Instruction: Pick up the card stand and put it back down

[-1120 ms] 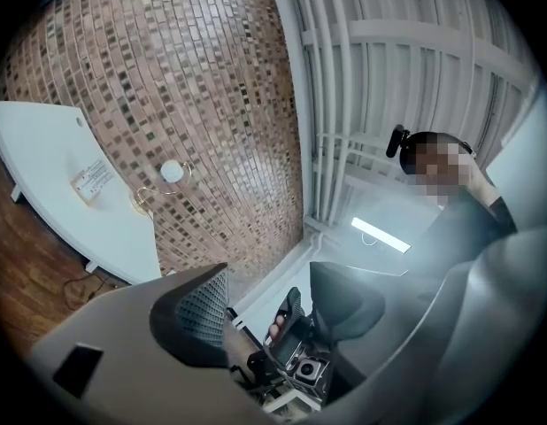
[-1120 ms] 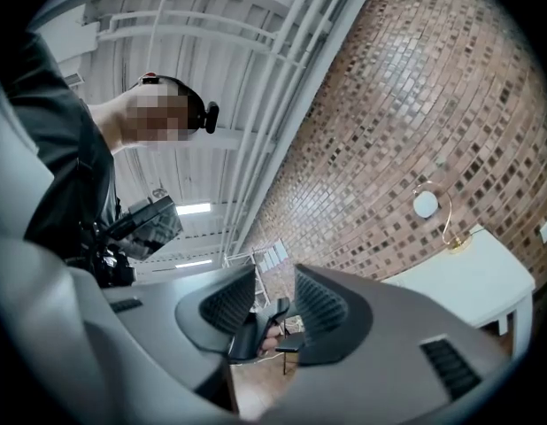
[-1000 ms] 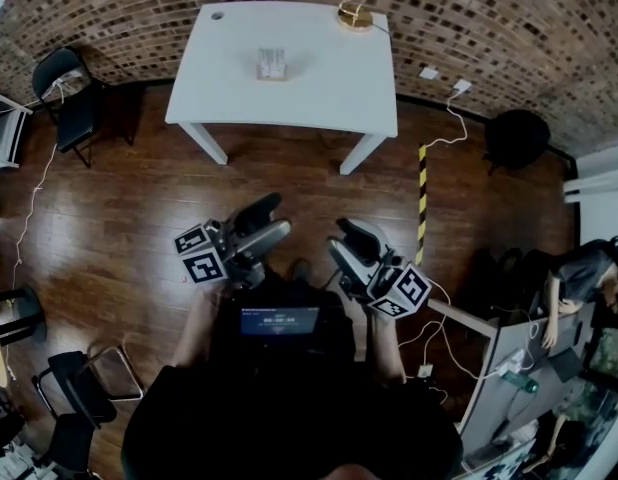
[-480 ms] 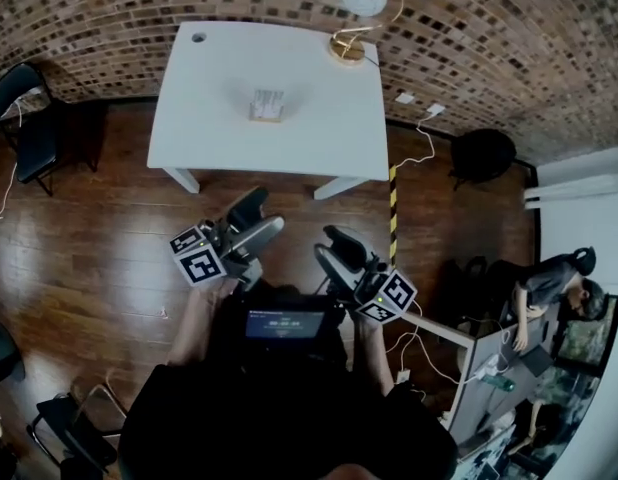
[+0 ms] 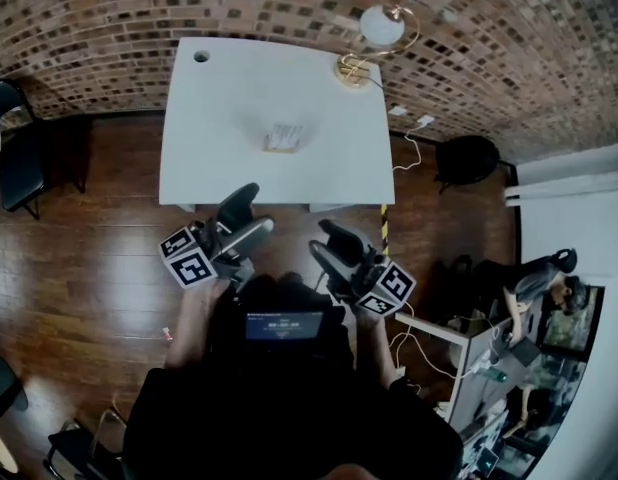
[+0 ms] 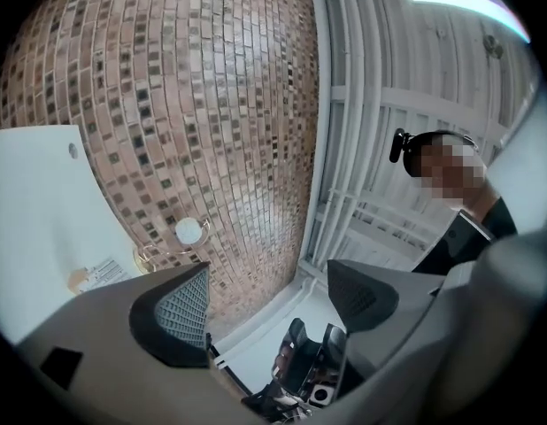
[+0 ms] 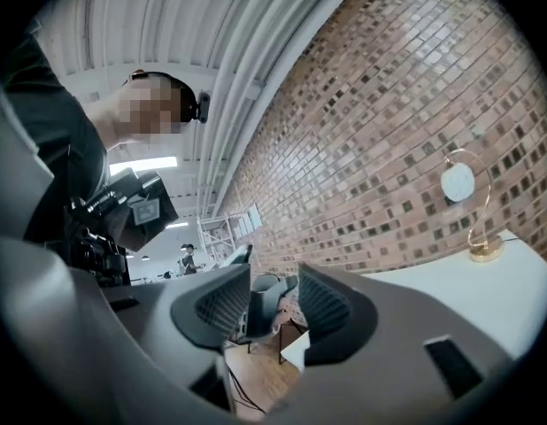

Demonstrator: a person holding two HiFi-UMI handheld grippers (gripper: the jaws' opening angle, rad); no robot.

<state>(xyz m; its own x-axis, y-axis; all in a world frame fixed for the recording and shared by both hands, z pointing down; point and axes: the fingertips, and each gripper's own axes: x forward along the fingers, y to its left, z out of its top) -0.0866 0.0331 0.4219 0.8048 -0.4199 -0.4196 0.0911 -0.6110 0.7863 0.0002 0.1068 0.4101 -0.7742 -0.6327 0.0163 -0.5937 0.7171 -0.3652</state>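
Observation:
The card stand (image 5: pixel 284 136), a small clear holder with a printed card, stands near the middle of the white table (image 5: pixel 219 158). It also shows at the left edge of the left gripper view as the card stand (image 6: pixel 100 274). Both grippers hang above the wooden floor, short of the table's near edge and well apart from the stand. My left gripper (image 5: pixel 249 215) (image 6: pixel 269 304) has its jaws opening wide, with nothing between them. My right gripper (image 5: pixel 325 241) (image 7: pixel 265 312) is opening too, narrower, with only air in the gap.
A gold lamp with a white globe (image 5: pixel 374 34) stands on the table's far right corner. A black chair (image 5: pixel 17 158) is at the left and a round black stool (image 5: pixel 466 159) at the right. A cable and yellow-black strip (image 5: pixel 383 214) lie by the table's right leg. A person (image 5: pixel 534 283) sits far right.
The table has come closer and more centred in the head view. Both grippers stayed in front of the body, and the left jaws have spread apart.

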